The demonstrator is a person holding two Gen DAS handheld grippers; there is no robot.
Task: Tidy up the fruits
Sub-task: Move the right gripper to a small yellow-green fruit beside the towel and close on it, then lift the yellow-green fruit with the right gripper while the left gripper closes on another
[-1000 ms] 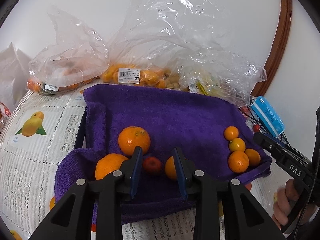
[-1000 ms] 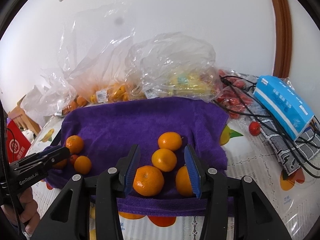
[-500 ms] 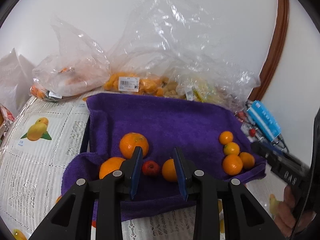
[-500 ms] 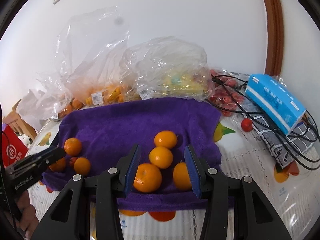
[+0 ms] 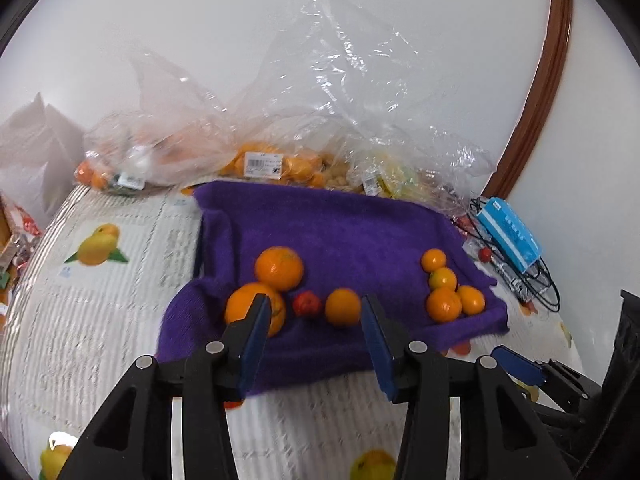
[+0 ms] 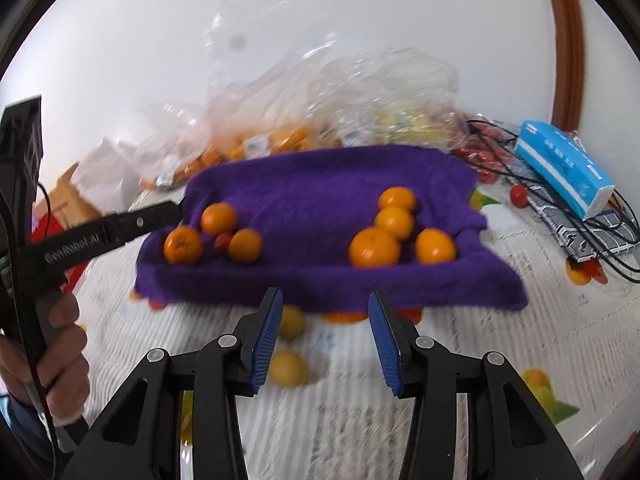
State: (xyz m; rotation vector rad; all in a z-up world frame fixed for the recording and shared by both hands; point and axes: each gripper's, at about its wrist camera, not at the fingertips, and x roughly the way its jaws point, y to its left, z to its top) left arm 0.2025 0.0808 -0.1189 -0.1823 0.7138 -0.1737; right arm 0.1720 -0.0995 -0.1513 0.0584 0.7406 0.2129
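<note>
I take the purple towel [image 5: 344,232] as my landmark: all the loose fruit I care about sits along its near edge, in 2 clusters. At its left end, seen from my left wrist camera, lie 2 big oranges [image 5: 279,268], a small red fruit [image 5: 307,304] and 1 smaller orange [image 5: 343,307]; at its right end 4 small oranges [image 5: 444,304] huddle together, touching. My left gripper [image 5: 312,344] hangs just above the towel's near edge with nothing between the pads; its jaws have just been opening and now stand at a moderate gap, empty. The red fruit and the smaller orange lie straight ahead of it, between the lines of its 2 fingers, so I judge the left hand is the nearer one for that cluster. My right gripper [image 6: 324,340] is off the towel, over the patterned tablecloth [image 6: 480,340] on the near side, jaws apart at a moderate gap and holding nothing; the 4-orange cluster lies ahead of it and slightly right. The fruits are round, so no long axis matters; what matters is that the red one is wedged between oranges, and I would expect a neighbour to roll if I close on it carelessly.
</note>
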